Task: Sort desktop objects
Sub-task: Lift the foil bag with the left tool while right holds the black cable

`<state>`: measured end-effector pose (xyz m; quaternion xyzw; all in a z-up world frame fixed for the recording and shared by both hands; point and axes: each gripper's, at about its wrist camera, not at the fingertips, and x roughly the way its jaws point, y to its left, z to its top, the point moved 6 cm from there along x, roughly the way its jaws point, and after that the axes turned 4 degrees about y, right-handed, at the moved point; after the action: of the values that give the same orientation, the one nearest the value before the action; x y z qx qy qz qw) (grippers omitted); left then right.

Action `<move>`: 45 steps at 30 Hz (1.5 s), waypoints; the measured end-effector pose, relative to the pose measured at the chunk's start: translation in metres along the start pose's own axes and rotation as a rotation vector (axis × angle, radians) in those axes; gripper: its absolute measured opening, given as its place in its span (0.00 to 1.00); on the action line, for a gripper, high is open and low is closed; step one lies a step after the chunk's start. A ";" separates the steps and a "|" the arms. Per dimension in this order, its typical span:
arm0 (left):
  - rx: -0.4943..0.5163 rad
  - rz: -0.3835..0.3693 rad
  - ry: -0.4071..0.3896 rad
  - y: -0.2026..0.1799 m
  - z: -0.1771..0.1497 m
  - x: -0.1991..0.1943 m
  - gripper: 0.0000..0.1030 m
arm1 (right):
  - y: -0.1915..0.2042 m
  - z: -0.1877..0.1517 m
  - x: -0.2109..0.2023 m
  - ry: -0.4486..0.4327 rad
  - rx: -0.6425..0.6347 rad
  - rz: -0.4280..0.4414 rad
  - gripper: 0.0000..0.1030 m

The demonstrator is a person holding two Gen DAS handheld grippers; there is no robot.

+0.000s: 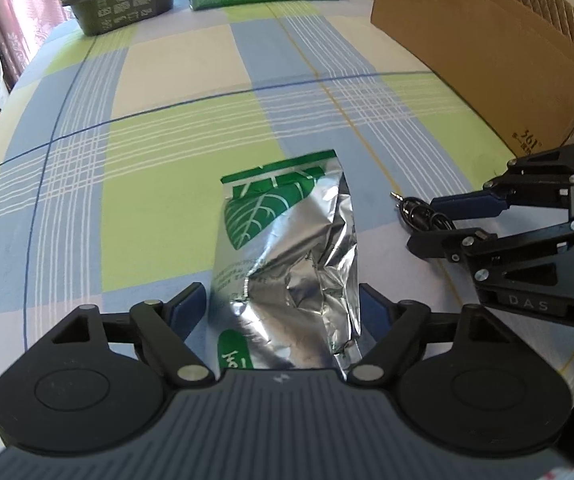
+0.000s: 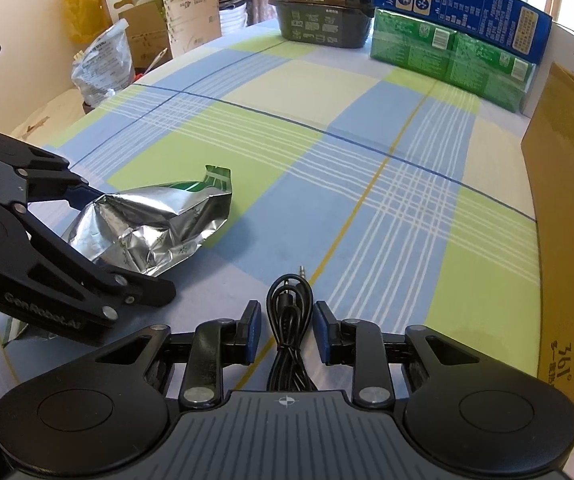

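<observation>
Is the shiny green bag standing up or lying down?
Lying down. The crumpled foil bag rests flat along the checked tablecloth.

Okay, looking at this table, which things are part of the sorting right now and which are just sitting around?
In play:
- foil pouch, between the left gripper fingers
- black audio cable, between the right gripper fingers

Lying about:
- cardboard box
- green packs
- blue carton
- black noodle tub

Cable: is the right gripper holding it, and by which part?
Cannot tell. The right gripper straddles the cable at its bundled middle, with the plug end past the fingertips. The jaws are nearly closed, but a thin gap shows on one side.
</observation>
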<state>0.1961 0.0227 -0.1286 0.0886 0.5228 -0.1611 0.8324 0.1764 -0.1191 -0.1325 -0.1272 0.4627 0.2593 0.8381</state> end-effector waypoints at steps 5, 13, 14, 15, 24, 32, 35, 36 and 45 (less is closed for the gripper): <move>0.021 0.017 0.012 -0.004 0.001 0.001 0.71 | -0.004 0.000 -0.001 -0.002 0.026 0.010 0.20; -0.010 0.015 -0.008 -0.003 0.006 -0.006 0.43 | -0.008 0.001 -0.005 -0.012 0.085 0.027 0.18; -0.020 0.005 -0.013 -0.003 0.007 -0.007 0.42 | -0.009 0.002 -0.005 -0.016 0.099 0.034 0.18; -0.027 -0.003 -0.015 -0.003 0.007 -0.008 0.42 | -0.009 0.003 -0.006 -0.019 0.110 0.041 0.18; -0.030 0.003 -0.041 -0.006 0.011 -0.016 0.41 | -0.014 0.006 -0.013 -0.041 0.167 0.060 0.17; -0.042 0.006 -0.046 -0.005 0.013 -0.019 0.41 | -0.018 0.015 -0.027 -0.091 0.203 0.071 0.17; -0.042 0.004 -0.049 -0.007 0.014 -0.020 0.41 | -0.016 0.011 -0.018 -0.061 0.197 0.054 0.17; -0.041 0.003 -0.046 -0.008 0.013 -0.019 0.41 | -0.016 0.009 -0.015 -0.052 0.187 0.046 0.17; -0.065 0.015 -0.036 -0.003 0.011 -0.014 0.41 | -0.008 0.003 0.003 -0.087 0.103 -0.039 0.33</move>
<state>0.1988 0.0188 -0.1108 0.0626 0.5121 -0.1391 0.8453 0.1841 -0.1233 -0.1339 -0.0816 0.4359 0.2242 0.8678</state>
